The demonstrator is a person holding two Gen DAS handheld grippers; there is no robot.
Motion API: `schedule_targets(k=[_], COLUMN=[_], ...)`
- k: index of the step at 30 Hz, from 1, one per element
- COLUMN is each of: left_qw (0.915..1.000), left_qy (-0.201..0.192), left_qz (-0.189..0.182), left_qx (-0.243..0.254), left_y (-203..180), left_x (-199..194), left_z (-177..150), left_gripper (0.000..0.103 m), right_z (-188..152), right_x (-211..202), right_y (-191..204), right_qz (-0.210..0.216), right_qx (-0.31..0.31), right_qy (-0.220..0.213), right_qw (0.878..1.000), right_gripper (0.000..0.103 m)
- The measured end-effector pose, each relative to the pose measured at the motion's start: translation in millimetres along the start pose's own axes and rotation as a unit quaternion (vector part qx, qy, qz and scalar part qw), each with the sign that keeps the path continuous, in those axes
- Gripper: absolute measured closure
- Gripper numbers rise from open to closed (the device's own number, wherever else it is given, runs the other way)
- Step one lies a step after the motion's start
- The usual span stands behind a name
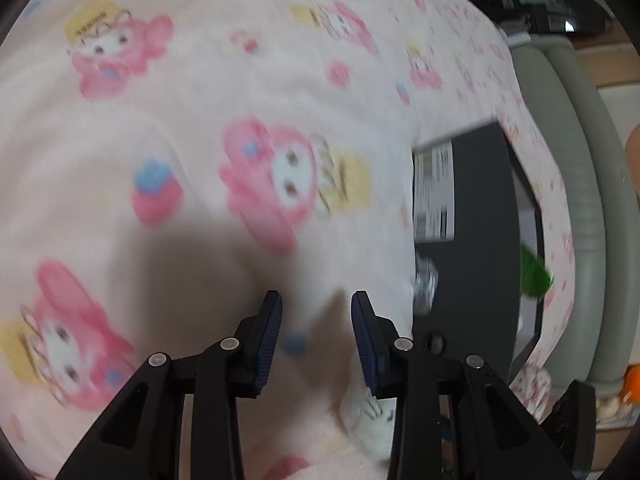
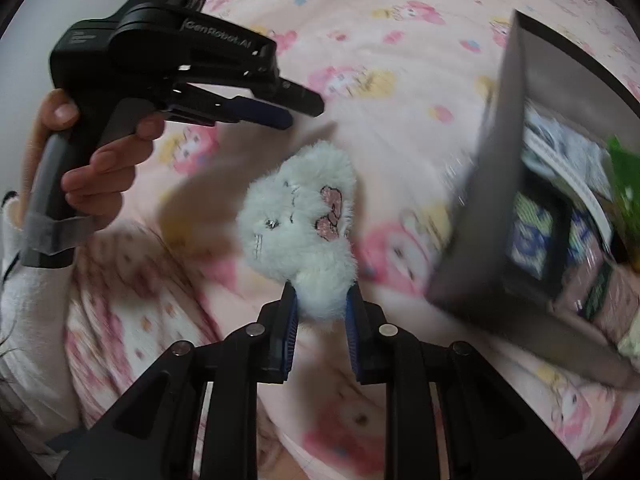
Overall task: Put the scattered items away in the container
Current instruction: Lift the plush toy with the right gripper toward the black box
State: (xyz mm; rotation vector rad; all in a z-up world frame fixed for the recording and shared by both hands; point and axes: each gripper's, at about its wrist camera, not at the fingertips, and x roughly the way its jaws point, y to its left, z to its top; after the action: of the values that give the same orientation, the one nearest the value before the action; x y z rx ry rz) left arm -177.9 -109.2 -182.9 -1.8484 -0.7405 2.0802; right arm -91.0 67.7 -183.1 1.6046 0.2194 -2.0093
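Note:
My right gripper (image 2: 322, 300) is shut on the lower edge of a white plush cat face (image 2: 298, 216) with a pink bow, holding it above the pink blanket (image 2: 400, 80). To its right stands the dark grey box (image 2: 480, 220), tilted in view, with several packets and a green item (image 2: 624, 176) inside. My left gripper (image 1: 316, 300) is open above the blanket with nothing between its blue pads. The box (image 1: 476, 240), with a white label, lies to its right. In the right wrist view the left gripper (image 2: 300, 111) shows at upper left, held by a hand (image 2: 100, 172).
The pink blanket (image 1: 200, 100) with cartoon prints covers the whole surface. A grey-green padded edge (image 1: 576, 200) runs past the box on the far right. A white fuzzy sleeve (image 2: 28, 300) and pink patterned fabric (image 2: 120, 300) fill the lower left of the right wrist view.

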Motion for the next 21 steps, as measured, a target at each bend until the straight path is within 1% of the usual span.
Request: schedule_targets(k=[1, 3, 4, 6, 8, 11, 13, 14, 16, 17, 18, 19, 21], left_qw=[0.9999, 0.9993, 0.9991, 0.9991, 0.9988, 0.9987, 0.9989, 0.9992, 0.9982, 0.9964, 0.9947, 0.9943, 0.9948], left_qy=[0.009, 0.027, 0.03, 0.025, 0.024, 0.023, 0.026, 0.027, 0.036, 0.046, 0.052, 0.053, 0.051], left_qz=[-0.003, -0.022, -0.026, -0.018, -0.013, 0.01, 0.013, 0.005, -0.043, -0.07, -0.088, -0.093, -0.088], left_qx=[0.006, 0.015, 0.017, 0.028, 0.04, 0.045, 0.037, 0.03, 0.02, 0.015, 0.008, 0.0, -0.01], left_y=[-5.0, -14.0, -17.5, -26.0, -31.9, -33.3, -29.7, -27.5, -24.0, -22.7, -21.0, -19.2, -17.1], left_x=[4.6, 14.2, 17.4, 19.8, 18.5, 19.0, 20.1, 19.2, 15.8, 15.2, 15.4, 15.8, 17.2], left_z=[-10.2, -29.6, -36.1, -46.2, -49.4, -57.4, -64.4, -67.3, -70.1, -69.5, -68.1, -66.7, -63.6], left_gripper=[0.072, 0.072, 0.072, 0.072, 0.072, 0.072, 0.072, 0.073, 0.073, 0.073, 0.072, 0.072, 0.072], right_z=[-5.7, -19.9, -24.7, -34.9, -42.2, -51.3, -56.5, -59.3, -62.9, -65.7, -68.3, -70.0, -75.0], right_x=[-0.9, -3.6, -5.3, -8.7, -9.2, -13.5, -20.9, -25.4, -29.7, -32.3, -35.8, -39.0, -51.0], right_y=[-2.1, -5.5, -5.7, -5.8, -9.9, -21.5, -30.8, -38.3, -52.7, -62.2, -68.9, -72.5, -78.3], right_qz=[-0.001, 0.008, 0.01, 0.019, 0.022, 0.019, 0.016, 0.015, 0.03, 0.036, 0.039, 0.041, 0.043], right_qx=[0.003, 0.007, 0.007, 0.003, 0.01, 0.038, 0.057, 0.071, 0.098, 0.116, 0.128, 0.133, 0.138], right_qy=[0.0, 0.001, 0.001, -0.005, -0.011, -0.021, -0.028, -0.03, -0.025, -0.021, -0.021, -0.023, -0.034], right_qw=[1.0, 1.0, 1.0, 1.0, 1.0, 0.999, 0.998, 0.997, 0.994, 0.992, 0.991, 0.99, 0.989], right_gripper=[0.082, 0.082, 0.082, 0.081, 0.08, 0.081, 0.081, 0.081, 0.08, 0.08, 0.08, 0.08, 0.08])
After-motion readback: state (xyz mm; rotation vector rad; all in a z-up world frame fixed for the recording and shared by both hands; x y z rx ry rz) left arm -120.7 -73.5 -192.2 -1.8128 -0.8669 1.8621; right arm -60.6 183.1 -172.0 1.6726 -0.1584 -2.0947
